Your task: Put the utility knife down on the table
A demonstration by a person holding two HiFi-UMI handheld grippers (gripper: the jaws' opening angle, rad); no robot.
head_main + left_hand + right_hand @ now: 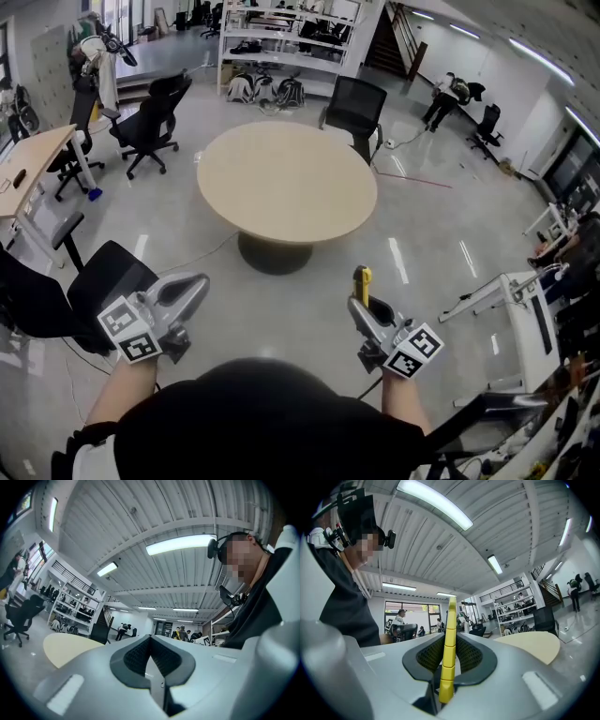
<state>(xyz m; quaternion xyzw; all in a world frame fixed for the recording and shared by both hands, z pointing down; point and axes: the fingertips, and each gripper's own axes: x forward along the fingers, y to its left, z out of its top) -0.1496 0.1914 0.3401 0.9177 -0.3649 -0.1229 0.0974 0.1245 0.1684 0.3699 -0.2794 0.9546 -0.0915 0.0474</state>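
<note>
At right hand-held gripper [450,641], utility knife [451,618]

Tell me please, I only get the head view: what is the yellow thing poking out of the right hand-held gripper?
Observer: The right gripper view shows a yellow utility knife. The right hand-held gripper has it clamped between its jaws, and it stands up past them.
Operator: Is the other one holding something too?
Observer: No. In the left gripper view the left hand-held gripper has its jaws together with nothing between them.
Operator: Can the knife's camera see the table?
Observer: Yes, the round table shows off to the right of the knife, not straight ahead.
</note>
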